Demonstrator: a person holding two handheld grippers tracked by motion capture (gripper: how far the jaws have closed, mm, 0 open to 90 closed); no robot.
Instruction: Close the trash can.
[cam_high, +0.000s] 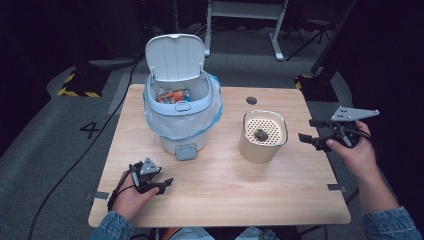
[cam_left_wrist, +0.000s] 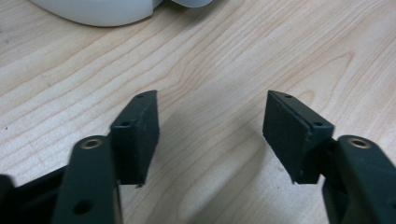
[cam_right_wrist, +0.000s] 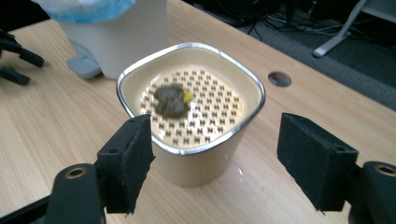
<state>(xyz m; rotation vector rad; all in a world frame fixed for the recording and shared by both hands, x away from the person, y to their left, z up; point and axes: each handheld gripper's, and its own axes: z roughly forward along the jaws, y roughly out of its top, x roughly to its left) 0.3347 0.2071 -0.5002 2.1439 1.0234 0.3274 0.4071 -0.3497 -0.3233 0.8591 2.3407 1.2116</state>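
Strainer cup (cam_high: 262, 136), at 3 o'clock of the pedal bin (cam_high: 182, 107) on the table (cam_high: 225, 190), looks stiff, light and smooth-walled, best gripped across its rim by the empty, part-open right tool (cam_right_wrist: 215, 158); left tool (cam_left_wrist: 212, 135) gapes empty.

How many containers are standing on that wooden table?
2. A white bin with its lid flipped up stands left of centre, lined with a bag. A beige pot with a perforated insert stands to its right, near the right gripper.
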